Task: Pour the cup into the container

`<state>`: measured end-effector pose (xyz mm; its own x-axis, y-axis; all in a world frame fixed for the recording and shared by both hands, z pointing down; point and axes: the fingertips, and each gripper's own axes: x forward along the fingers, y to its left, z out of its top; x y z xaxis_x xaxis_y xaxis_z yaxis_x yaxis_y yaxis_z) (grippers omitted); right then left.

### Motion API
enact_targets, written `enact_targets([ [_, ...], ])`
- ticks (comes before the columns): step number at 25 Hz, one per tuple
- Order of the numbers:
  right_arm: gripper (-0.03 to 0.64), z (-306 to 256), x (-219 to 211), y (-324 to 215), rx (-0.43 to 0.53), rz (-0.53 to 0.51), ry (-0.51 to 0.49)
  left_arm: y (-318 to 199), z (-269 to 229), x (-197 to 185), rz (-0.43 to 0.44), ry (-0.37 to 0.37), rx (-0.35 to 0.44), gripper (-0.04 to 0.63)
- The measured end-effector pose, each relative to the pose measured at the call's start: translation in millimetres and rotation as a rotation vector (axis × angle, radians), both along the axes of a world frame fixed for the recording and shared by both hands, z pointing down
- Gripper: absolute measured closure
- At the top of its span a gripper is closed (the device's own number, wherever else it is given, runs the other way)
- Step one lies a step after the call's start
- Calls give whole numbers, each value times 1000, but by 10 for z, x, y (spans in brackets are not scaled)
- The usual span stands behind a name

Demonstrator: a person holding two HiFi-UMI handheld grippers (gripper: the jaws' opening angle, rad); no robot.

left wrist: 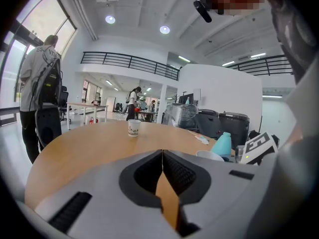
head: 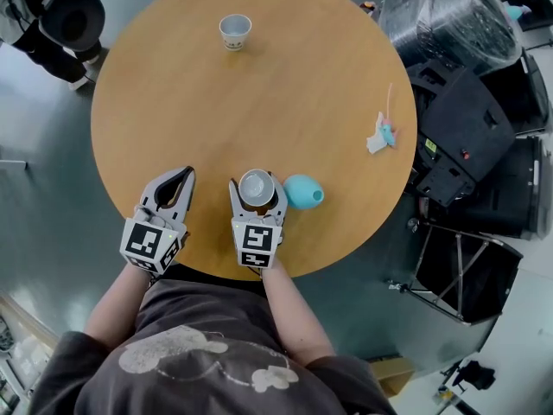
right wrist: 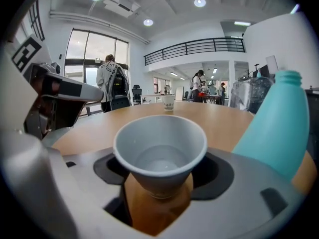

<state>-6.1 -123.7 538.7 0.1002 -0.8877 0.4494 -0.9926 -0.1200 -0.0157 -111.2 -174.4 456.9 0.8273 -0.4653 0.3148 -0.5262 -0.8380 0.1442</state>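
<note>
Head view: round wooden counter (head: 285,102) seen from above. At its near edge a white paper cup (head: 257,187) stands upright, mouth up, between the fingers of the right gripper (head: 257,184), which are clamped on its wall. A teal bottle (head: 302,191) is set just beside it on the right. The left gripper (head: 185,174) is seen to the left, fingers together and empty. A second, printed cup (head: 235,31) is placed at the far side, well apart.

Left gripper view: fingers pressed shut on nothing, with the printed cup (left wrist: 133,128) far ahead.

Right gripper view: the cup (right wrist: 160,151) fills the gap between the fingers, long axis vertical, rim uppermost. A little clear liquid appears to be inside. The cup is judged light, thin-walled and easily crushed, so a gentle hold at mid-wall, below the rim, is advised.
</note>
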Motion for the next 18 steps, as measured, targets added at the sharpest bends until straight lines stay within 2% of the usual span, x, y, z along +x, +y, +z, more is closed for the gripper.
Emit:
enact_targets([
  [10,311,-30,-58,11,-21,-26,-18,-114,3,-107,23,-17,17,588],
  [18,318,-641,-278,155,50,-57,16,-4,-108,-98,98,-2,15,588],
])
